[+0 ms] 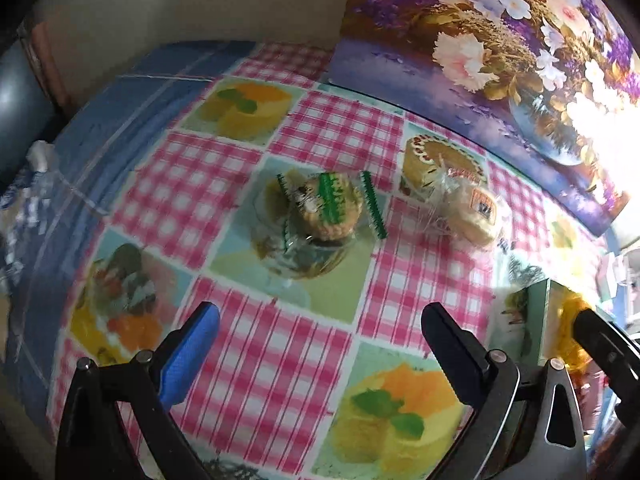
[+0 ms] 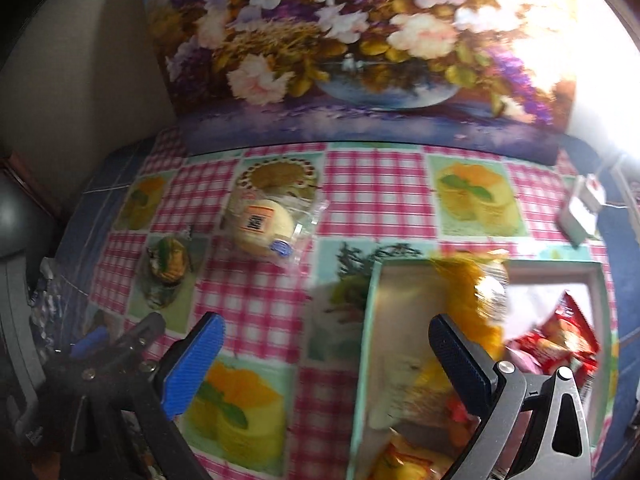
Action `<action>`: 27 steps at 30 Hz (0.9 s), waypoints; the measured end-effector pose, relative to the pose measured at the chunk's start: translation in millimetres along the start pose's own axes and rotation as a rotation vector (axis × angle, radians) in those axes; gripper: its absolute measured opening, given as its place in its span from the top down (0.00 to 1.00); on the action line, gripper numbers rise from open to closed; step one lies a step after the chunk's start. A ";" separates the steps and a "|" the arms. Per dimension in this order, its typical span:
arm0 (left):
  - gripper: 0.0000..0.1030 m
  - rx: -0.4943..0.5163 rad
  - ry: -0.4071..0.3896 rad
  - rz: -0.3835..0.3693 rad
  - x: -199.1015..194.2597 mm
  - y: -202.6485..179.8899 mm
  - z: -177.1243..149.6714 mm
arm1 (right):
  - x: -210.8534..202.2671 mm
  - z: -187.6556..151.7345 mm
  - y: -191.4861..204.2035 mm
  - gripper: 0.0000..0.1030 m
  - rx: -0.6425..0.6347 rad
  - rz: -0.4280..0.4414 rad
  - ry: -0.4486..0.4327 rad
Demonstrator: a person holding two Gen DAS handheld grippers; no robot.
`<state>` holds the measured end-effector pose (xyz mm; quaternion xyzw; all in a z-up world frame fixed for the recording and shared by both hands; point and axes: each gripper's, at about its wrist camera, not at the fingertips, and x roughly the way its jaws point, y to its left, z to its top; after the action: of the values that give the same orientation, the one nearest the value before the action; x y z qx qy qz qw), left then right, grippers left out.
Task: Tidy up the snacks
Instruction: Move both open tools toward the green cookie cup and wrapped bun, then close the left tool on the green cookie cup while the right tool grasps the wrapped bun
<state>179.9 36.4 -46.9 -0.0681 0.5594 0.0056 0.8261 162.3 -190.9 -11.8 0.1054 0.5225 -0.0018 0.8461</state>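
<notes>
Hovering above the pink-checked, dessert-printed oilcloth worktop (image 1: 328,128), left tongs (image 1: 320,352) spread wide, nothing between the blue pad and the black finger.

Ahead of them, mid-worktop: round golden-brown tart in clear wrapper with green serrated seams (image 1: 330,206), lying flat on a printed dessert panel. Just right of it, apart, toward the back edge: pale round bun in clear plastic wrap with an orange label (image 1: 474,210). Right wrist view shows the same pair, tart (image 2: 168,260) near the left edge, bun (image 2: 262,226) beside it toward the back.

Back edge: large painted panel of purple and white flowers in a blue bowl (image 2: 360,52), standing against the wall.

Right tongs (image 2: 326,354) also spread apart and gripping nothing, over the left rim of a pale green open cardboard box (image 2: 370,320) at the front right part of the worktop. Inside the box: blurred yellow-orange crinkly packet (image 2: 472,292) near the middle, red snack packets (image 2: 560,340) on the right side, orange-yellow packet (image 2: 404,460) at the near end.

Small white box (image 2: 580,212) near the right edge.
</notes>
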 end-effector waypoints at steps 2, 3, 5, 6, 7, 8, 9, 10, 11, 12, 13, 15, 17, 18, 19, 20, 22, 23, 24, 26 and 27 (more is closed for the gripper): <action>0.02 0.019 -0.006 0.001 0.2 0.7 11.1 | 8.3 11.1 4.0 0.00 0.023 0.039 0.015; 0.02 0.044 -0.022 0.008 -1.0 -0.8 18.7 | 12.3 16.2 6.2 0.00 0.032 0.050 0.020; 0.02 0.069 -0.039 0.017 -0.4 -3.0 28.3 | 23.3 29.0 11.1 0.00 0.054 0.058 0.033; 0.02 0.082 -0.046 0.018 2.2 -4.2 34.4 | 27.9 33.2 12.9 0.00 0.065 0.069 0.038; 0.02 0.083 -0.044 0.007 5.7 -3.8 39.1 | 33.9 37.8 14.2 0.00 0.081 0.088 0.050; 0.02 0.081 -0.041 -0.001 8.6 -3.4 42.0 | 41.4 42.4 16.9 0.00 0.094 0.101 0.063; 0.02 0.082 -0.037 -0.010 14.9 -3.6 46.3 | 46.4 45.6 18.9 0.00 0.094 0.106 0.069; 0.02 0.087 -0.032 -0.013 19.3 -3.9 48.6 | 53.3 49.0 23.1 0.00 0.092 0.110 0.073; 0.02 0.092 -0.025 -0.013 23.8 -4.5 50.3 | 59.6 51.5 26.1 0.00 0.095 0.111 0.084; 0.02 0.098 -0.021 -0.014 27.9 -5.3 51.5 | 65.2 53.7 27.8 0.00 0.102 0.118 0.095; 0.02 0.109 -0.020 -0.021 33.0 -7.0 53.8 | 72.3 55.6 29.2 0.00 0.118 0.128 0.112; 0.02 0.114 -0.011 -0.025 41.6 -8.8 56.9 | 86.1 59.6 31.7 0.00 0.138 0.134 0.133; 0.02 0.121 -0.006 -0.012 49.8 -9.6 59.6 | 98.3 63.2 36.3 0.00 0.137 0.118 0.146; 0.02 0.125 -0.008 -0.007 53.1 -9.9 60.8 | 104.2 64.6 38.9 0.00 0.133 0.112 0.152; 0.02 0.127 -0.009 -0.004 56.4 -9.8 62.0 | 108.4 65.5 40.1 0.00 0.129 0.108 0.157; 0.02 0.129 -0.008 -0.003 59.6 -9.5 62.7 | 113.7 66.4 42.6 0.00 0.120 0.091 0.161; 0.02 0.129 0.000 0.005 65.2 -8.6 63.3 | 121.9 68.0 45.8 0.00 0.105 0.063 0.164; 0.02 0.130 0.005 0.010 68.3 -8.2 64.1 | 125.8 68.5 47.1 0.00 0.101 0.056 0.166; 0.02 0.131 0.011 0.015 71.9 -7.8 64.3 | 129.2 68.8 48.1 0.00 0.099 0.048 0.166; 0.02 0.134 0.018 0.017 76.4 -7.3 63.9 | 135.5 69.0 50.1 0.00 0.085 0.032 0.176; 0.02 0.133 0.024 0.021 79.0 -7.0 63.4 | 139.2 68.7 50.6 0.00 0.079 0.025 0.185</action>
<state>268.6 31.7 -96.1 -0.0072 0.5689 -0.0238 0.8220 291.9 -138.9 -96.3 0.1450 0.5967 -0.0021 0.7893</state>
